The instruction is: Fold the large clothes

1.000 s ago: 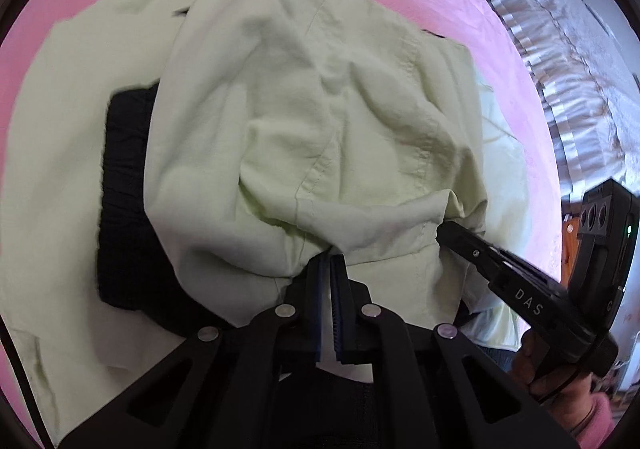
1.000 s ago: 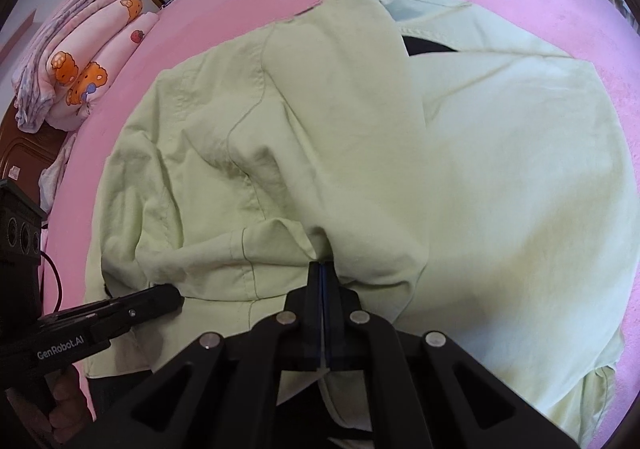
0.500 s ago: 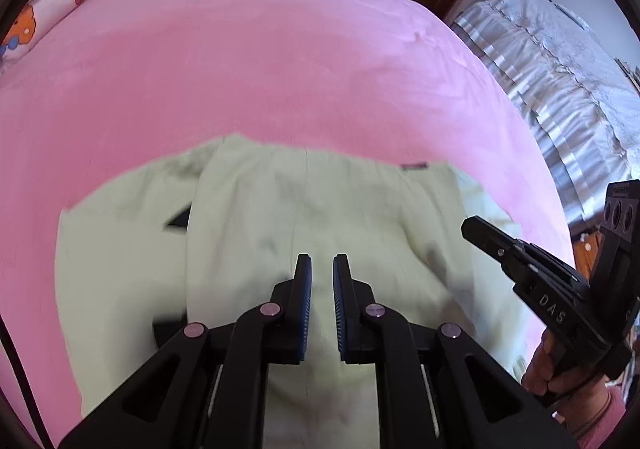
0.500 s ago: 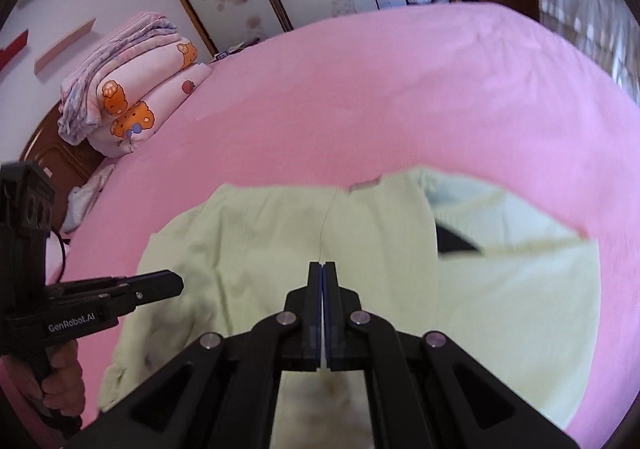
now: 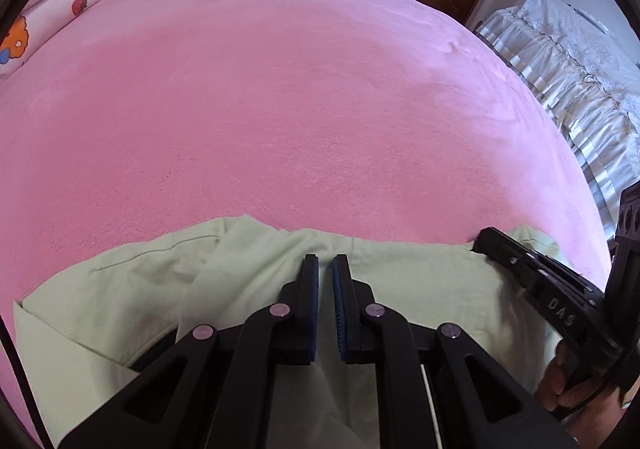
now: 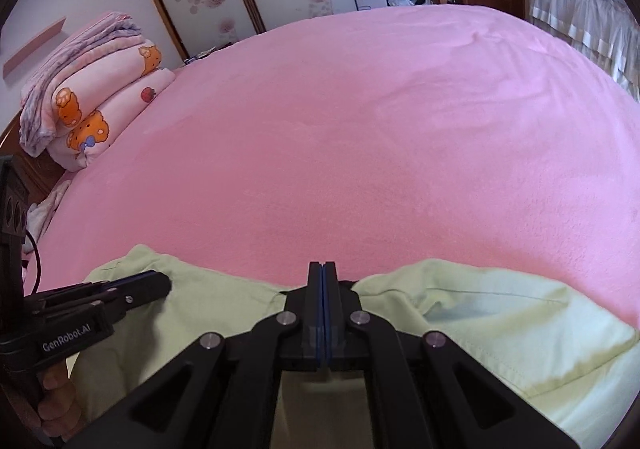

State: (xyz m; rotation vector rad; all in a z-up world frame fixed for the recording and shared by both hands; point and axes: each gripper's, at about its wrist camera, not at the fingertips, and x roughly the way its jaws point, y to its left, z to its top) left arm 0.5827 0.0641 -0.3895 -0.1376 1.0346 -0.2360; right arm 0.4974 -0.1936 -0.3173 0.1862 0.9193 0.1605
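Bed [image 5: 304, 97]: a pink cover is filling most of both my views, its near edge cut off below the frames
Garment [image 5: 420, 281]: the pale green piece is lying on the near part of the bed, under and just ahead of both my tools; its lower part is disappearing behind my tool bodies, so I cannot tell how it is folded there
Bedding stack [image 6: 92, 97]: folded pink blankets with orange bear prints are sitting at the far left of the bed, partly cropped in my left view
Left gripper [image 5: 326, 263]: I am holding its jaws slightly apart, a narrow gap showing, nothing pinched between them; "GenRobot.AI" is showing on its side in my right view
Right gripper [image 6: 323, 269]: I am keeping its jaws pressed together; whether any cloth is caught I cannot tell; letters on its side are reading like "DAS" in my left view, tilted and hard to make out
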